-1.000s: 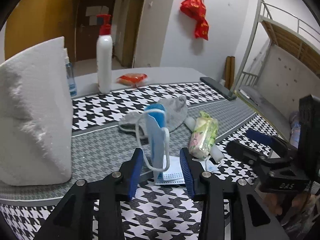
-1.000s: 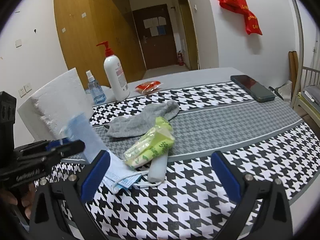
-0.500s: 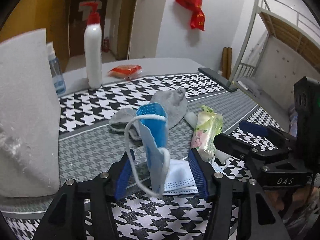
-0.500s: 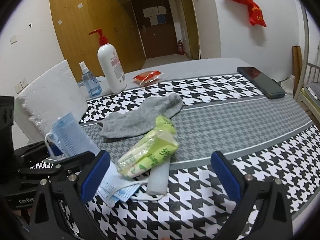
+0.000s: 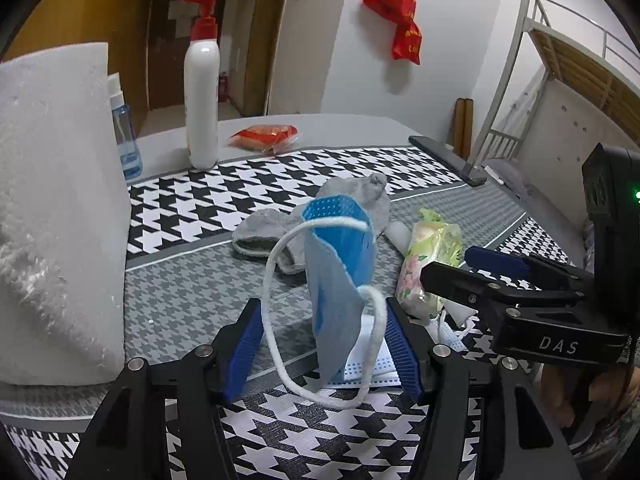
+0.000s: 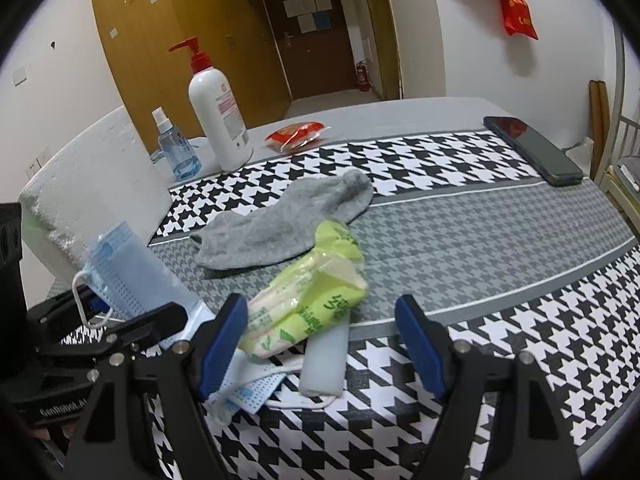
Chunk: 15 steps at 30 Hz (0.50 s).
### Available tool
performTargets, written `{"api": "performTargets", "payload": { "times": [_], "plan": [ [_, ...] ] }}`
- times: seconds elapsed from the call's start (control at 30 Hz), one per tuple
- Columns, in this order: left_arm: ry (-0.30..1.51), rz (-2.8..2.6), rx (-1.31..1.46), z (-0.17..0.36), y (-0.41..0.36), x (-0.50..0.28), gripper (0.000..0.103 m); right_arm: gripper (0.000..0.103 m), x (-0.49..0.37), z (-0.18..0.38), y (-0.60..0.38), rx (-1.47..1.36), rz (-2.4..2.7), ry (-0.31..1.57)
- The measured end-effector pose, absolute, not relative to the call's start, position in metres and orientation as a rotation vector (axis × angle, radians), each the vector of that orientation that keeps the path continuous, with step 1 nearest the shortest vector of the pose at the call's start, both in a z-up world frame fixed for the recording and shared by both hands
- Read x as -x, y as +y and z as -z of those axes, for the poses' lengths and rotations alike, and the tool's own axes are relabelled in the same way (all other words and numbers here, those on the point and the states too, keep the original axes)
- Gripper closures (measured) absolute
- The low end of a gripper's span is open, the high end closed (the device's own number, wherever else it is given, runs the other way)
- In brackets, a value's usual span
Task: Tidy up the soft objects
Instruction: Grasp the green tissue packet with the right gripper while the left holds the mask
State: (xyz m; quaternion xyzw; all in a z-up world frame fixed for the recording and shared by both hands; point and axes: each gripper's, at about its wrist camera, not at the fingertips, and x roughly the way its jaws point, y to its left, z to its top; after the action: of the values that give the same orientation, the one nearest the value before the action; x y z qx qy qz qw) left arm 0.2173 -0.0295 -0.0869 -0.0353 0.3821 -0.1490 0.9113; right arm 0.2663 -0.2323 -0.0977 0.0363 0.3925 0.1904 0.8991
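Left gripper [image 5: 324,344]: jaws opening, pads clear of the upright blue mask [image 5: 340,280] between them.
Right gripper [image 6: 320,340]: jaws closing around the green tissue pack [image 6: 312,300], not yet pressing.
Advice: centre the pads on the pack before squeezing.
Grey sock [image 6: 288,224]: at 12 o'clock beyond the pack.

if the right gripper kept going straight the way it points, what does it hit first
Most likely the green plastic tissue pack, lying between and just ahead of the right gripper, whose jaws are closing without touching it. The flat white block under it is close too; depth is unclear.
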Motion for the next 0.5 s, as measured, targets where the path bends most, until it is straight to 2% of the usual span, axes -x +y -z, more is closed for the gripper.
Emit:
{"api": "performTargets", "payload": {
  "times": [0.17, 0.23, 0.33, 0.5],
  "plan": [
    [0.786, 0.311, 0.094, 0.088, -0.026, -0.216, 0.040, 0.023, -0.267, 0.096, -0.222, -0.060, -0.416, 0.812],
    [0.785, 0.310, 0.106, 0.088, -0.025, -0.216, 0.039, 0.035, -0.267, 0.096, -0.218, -0.037, -0.422, 0.811],
    [0.786, 0.307, 0.115, 0.089, -0.024, -0.216, 0.038, 0.041, -0.266, 0.095, -0.219, -0.032, -0.425, 0.806],
    [0.767, 0.318, 0.114, 0.086, -0.025, -0.214, 0.038, 0.042, -0.272, 0.102, -0.221, -0.051, -0.415, 0.852]
  ]
}}
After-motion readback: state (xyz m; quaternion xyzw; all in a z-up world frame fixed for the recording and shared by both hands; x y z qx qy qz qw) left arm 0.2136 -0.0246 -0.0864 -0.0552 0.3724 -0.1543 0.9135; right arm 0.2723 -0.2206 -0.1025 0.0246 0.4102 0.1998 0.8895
